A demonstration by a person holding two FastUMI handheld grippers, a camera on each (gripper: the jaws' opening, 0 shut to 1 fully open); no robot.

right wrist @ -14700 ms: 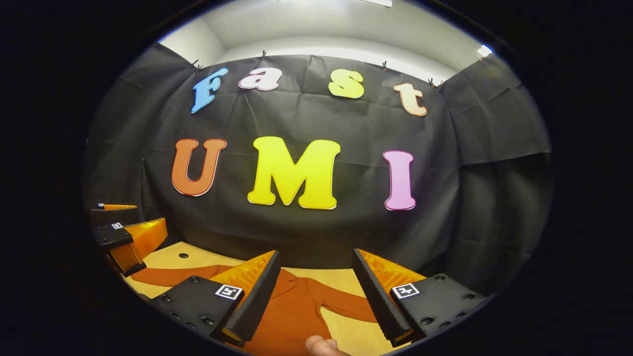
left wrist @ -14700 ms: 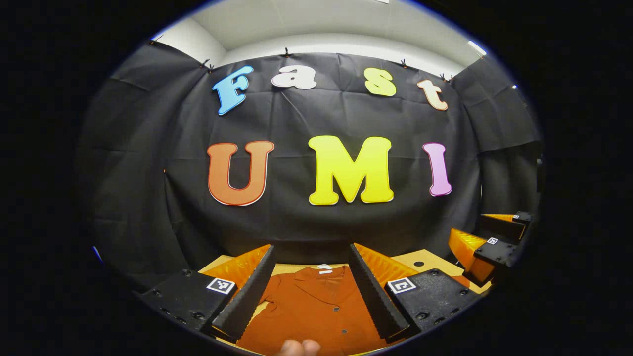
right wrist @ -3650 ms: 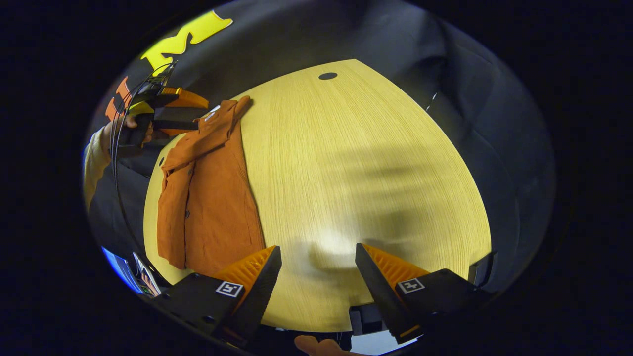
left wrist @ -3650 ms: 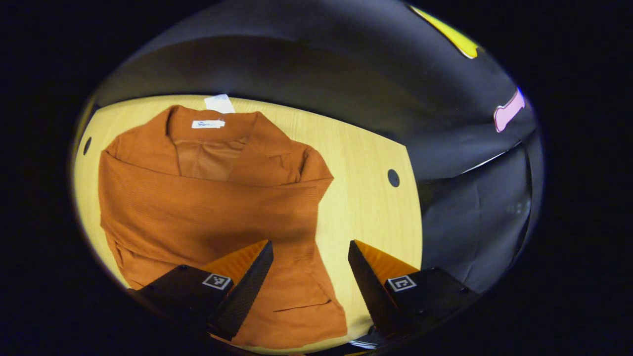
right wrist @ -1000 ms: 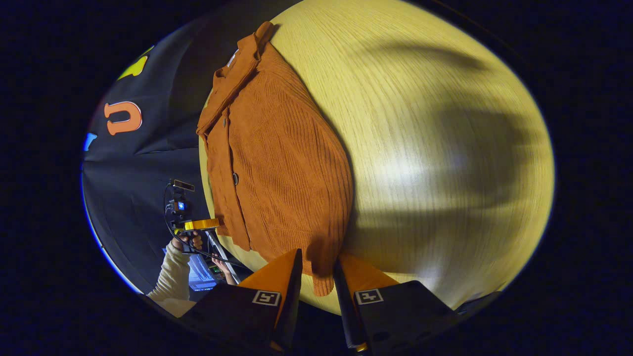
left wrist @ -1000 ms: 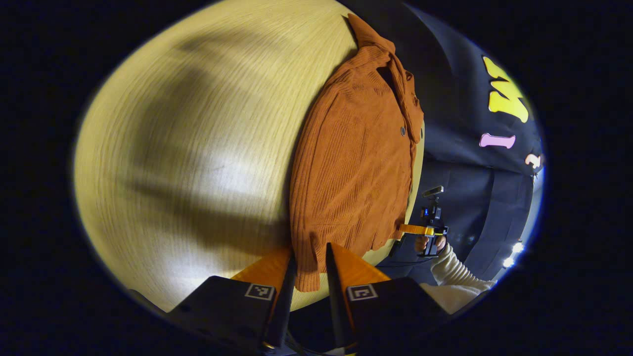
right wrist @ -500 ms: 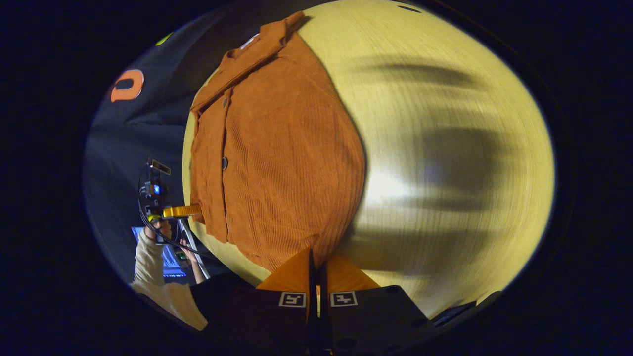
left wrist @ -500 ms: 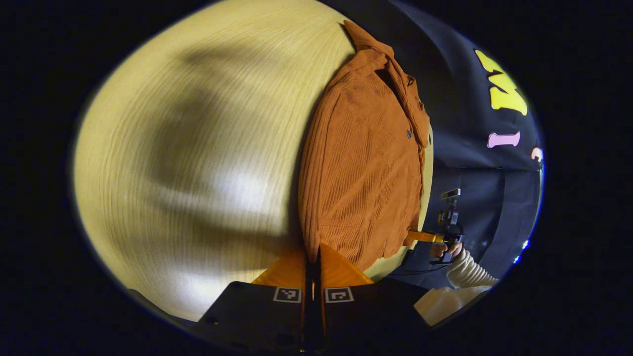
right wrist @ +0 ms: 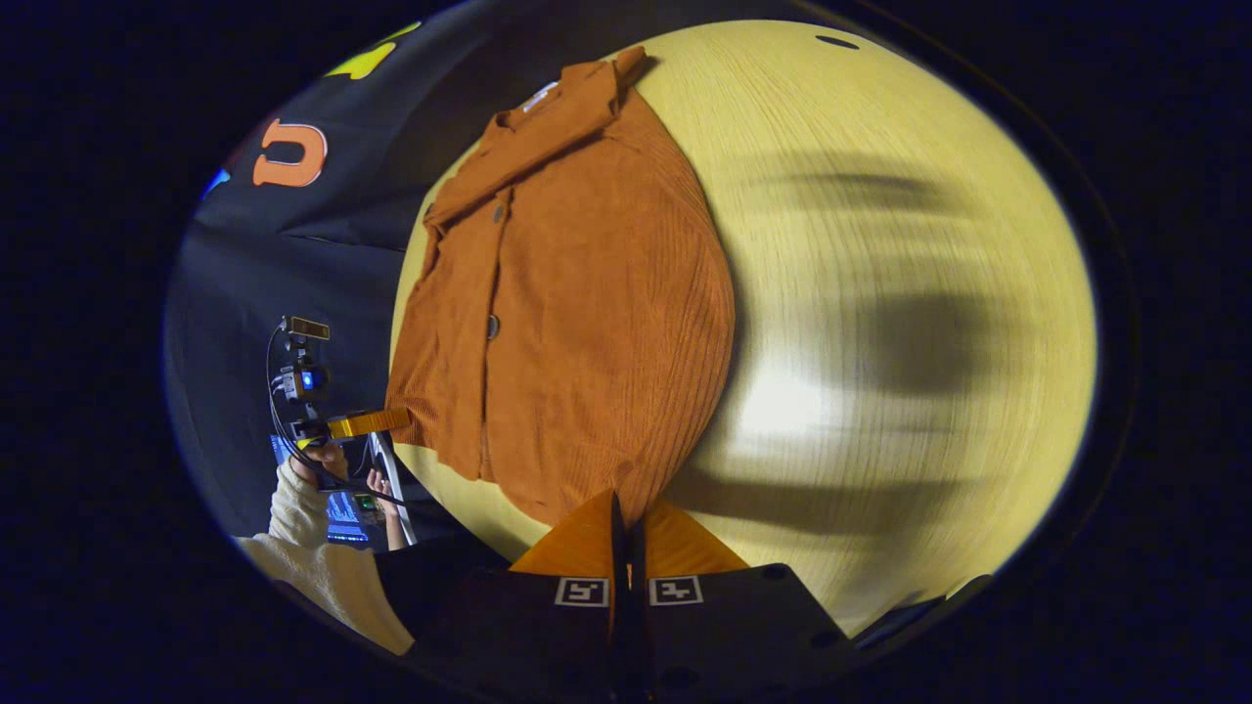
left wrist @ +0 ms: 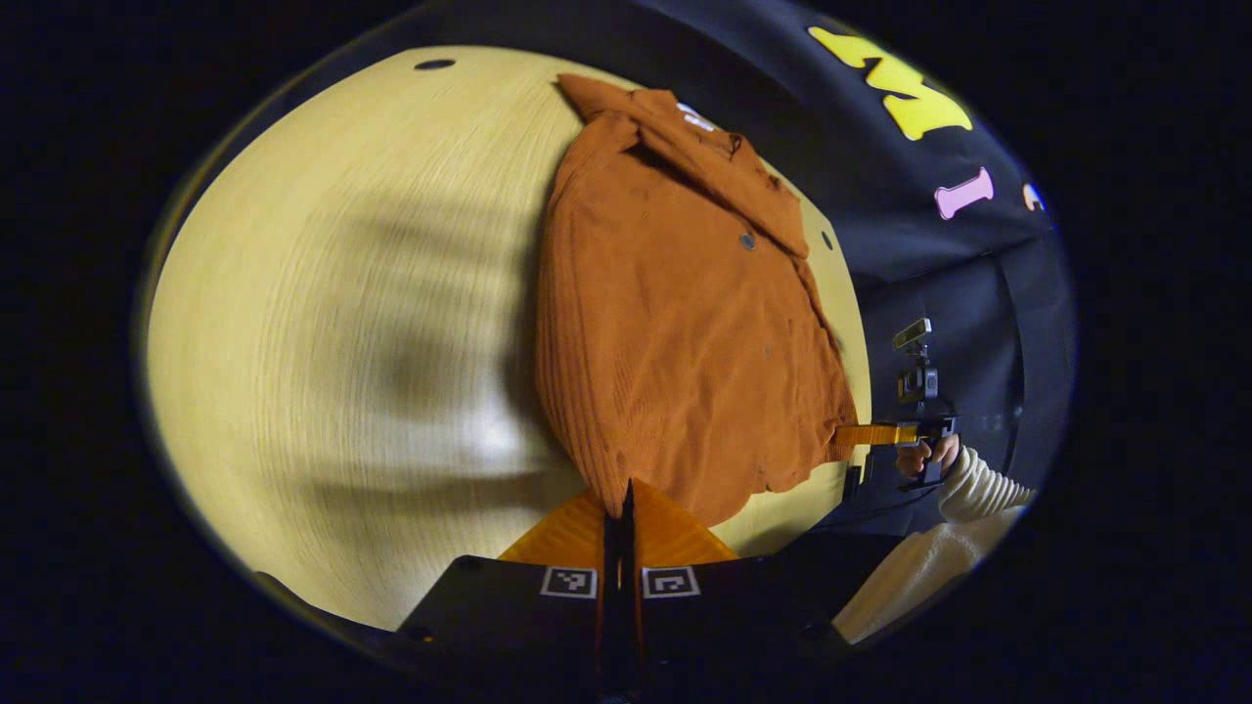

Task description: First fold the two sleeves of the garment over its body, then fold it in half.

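Observation:
A rust-orange corduroy garment lies on the pale wooden table, its collar at the far end and its hem nearest me. In the left gripper view, my left gripper is shut on one hem corner. My right gripper pinches the other hem corner at the garment's right edge. The right gripper view has the same garment on the table, with my right gripper shut on its near hem corner. My left gripper holds the far hem corner there.
A hand in a cream sleeve holds the right gripper off the table's edge. The other hand holds the left one, with a lit screen below it. A round hole marks the table's far end. Black cloth walls the booth.
Within the last second both grippers closed on the hem corners that lay between their open fingers. Both views have since swung a little, with the hem still held.

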